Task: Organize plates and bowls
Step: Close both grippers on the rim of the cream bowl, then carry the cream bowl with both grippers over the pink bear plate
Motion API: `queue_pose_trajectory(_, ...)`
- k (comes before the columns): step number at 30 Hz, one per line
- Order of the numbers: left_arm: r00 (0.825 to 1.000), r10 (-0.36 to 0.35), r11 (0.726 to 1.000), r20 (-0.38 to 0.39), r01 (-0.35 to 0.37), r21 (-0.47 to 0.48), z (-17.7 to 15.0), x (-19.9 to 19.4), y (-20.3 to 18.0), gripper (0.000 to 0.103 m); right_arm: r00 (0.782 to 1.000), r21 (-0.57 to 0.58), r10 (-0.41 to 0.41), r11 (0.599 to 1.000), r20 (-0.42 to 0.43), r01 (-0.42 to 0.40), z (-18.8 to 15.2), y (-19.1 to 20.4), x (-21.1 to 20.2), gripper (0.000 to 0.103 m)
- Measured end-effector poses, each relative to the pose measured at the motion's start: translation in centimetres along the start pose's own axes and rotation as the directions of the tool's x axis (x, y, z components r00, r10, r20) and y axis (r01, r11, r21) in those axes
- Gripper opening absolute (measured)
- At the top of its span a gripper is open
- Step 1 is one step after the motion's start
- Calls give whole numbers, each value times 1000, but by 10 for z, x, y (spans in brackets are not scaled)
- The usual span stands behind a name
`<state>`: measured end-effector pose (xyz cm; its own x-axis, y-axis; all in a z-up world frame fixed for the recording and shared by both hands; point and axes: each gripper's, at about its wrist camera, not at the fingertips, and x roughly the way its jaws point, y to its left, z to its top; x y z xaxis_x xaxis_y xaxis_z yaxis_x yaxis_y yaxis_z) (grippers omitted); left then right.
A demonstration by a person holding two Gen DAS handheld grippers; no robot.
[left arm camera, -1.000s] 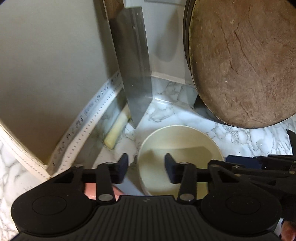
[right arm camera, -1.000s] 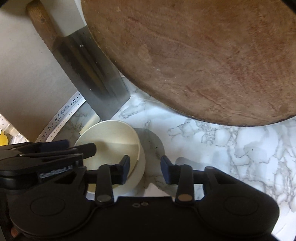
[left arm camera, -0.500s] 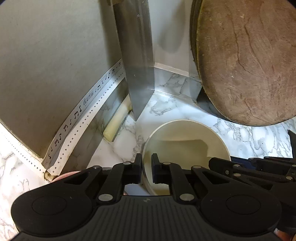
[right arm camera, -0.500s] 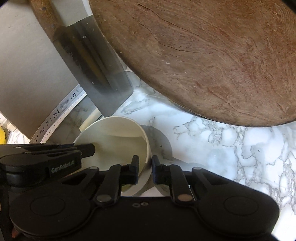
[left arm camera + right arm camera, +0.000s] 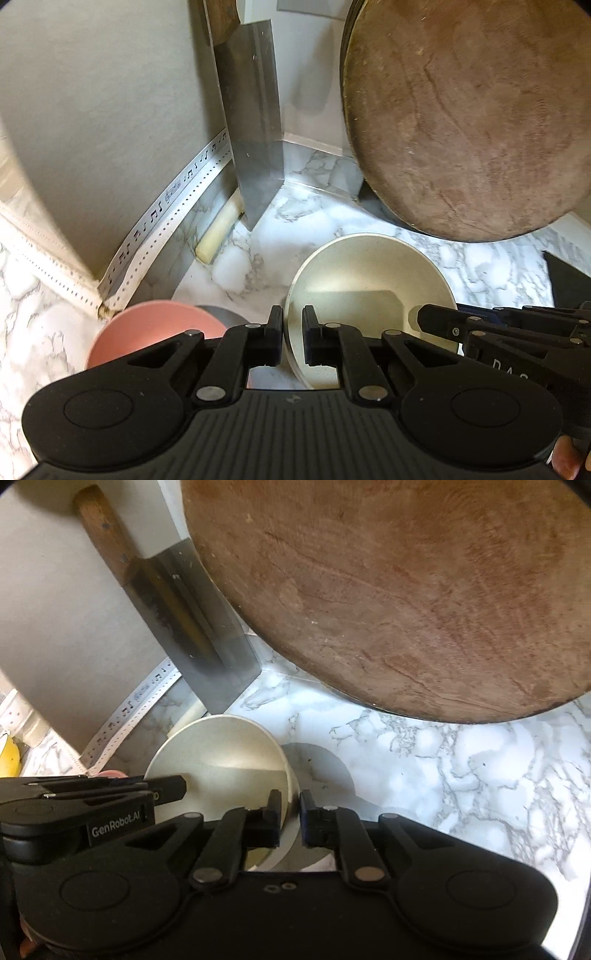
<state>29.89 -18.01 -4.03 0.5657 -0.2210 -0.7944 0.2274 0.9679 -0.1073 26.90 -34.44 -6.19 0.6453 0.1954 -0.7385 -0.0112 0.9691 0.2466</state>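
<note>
A cream bowl is held above the marble counter by both grippers. My left gripper is shut on the bowl's left rim. My right gripper is shut on its right rim, and the bowl shows in the right wrist view too. A pink bowl sits on the counter at lower left, partly hidden by my left gripper. The bowl's shadow lies on the counter beneath it.
A large round wooden board leans against the back wall on the right. A cleaver stands in the corner. A grey panel with music-note tape is on the left. A cream stick lies by the cleaver.
Both grippers closed from open onto the cream bowl's rim and lifted it. The pink bowl came into view at lower left.
</note>
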Motion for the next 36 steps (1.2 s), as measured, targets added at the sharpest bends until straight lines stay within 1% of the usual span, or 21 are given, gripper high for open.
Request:
queue_pose_trajectory(7,1000,-5,1000,8,5,6,-15,-34,-3,10,1000,-5,1,1000,12,-1,-13,11,-31,9)
queue_pose_trajectory(16,999,-10,1000,35,10,10,-42,-81,14,10,1000,-15,-2,1000,30,2,-38,46,-67,9)
queue_pose_trajectory(21,999,-4,1000,47,4,0,-65,-109,40,10,999,-24,15,1000,36,-14,-54,75,-85,9)
queue_pose_trajectory(30,997,25,1000,78,-24,-13,-109,-165,92,10,998,-65,51,997,47,-48,-88,138,-115,9)
queue_pose_trajectory(36,993,60,998,103,-57,-28,-133,-196,123,10,996,-95,79,993,51,-74,-107,180,-129,10)
